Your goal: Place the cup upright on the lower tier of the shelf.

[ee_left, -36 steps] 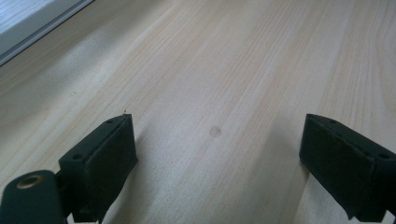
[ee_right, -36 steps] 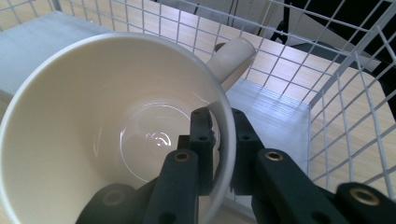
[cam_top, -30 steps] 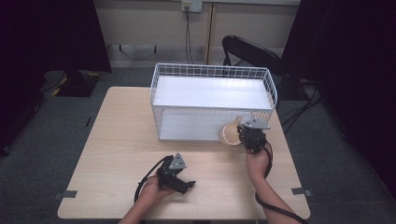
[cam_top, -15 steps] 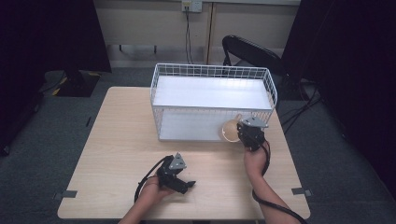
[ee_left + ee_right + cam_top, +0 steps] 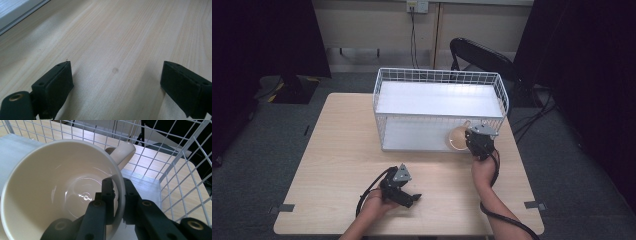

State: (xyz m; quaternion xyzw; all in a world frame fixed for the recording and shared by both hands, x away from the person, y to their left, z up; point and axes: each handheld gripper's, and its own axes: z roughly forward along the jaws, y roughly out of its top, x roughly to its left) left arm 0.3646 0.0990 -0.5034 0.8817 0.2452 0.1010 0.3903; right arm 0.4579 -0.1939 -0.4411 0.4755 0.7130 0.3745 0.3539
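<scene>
Two hand-held grippers, one mug, one wire basket, one table. Nearest, lower centre of the high view: left hand-held gripper (image 5: pixel 411 198) lying low on the table (image 5: pixel 337 150), held by one hand (image 5: pixel 374 205) at the bottom edge, cable looped behind it. In the left gripper view its two black jaws stand wide apart with bare wood grain between them, nothing gripped; a pale edge crosses the upper left corner of that frame. Farther up, right of centre in the high view: right hand-held gripper (image 5: pixel 472 141) held by the other hand (image 5: pixel 483 172), grey plate on top, cable trailing down the forearm to the bottom right. It is clamped on the one cream mug (image 5: pixel 457 138). In the right gripper view the mug (image 5: pixel 57 192) takes up the left and centre of the frame, mouth toward the camera, tilted on its side; one jaw inside the rim, one outside, pinching the wall at lower centre. Single handle sticks out at upper centre-right. Mug sits at the lower right of the white wire basket (image 5: pixel 439 77), at its open front on the lower level, over the white floor panel. Basket has two levels, a white shelf on top. Beyond the table, top of the high view: one black chair (image 5: pixel 482 57), one wall socket with one cable hanging down.
</scene>
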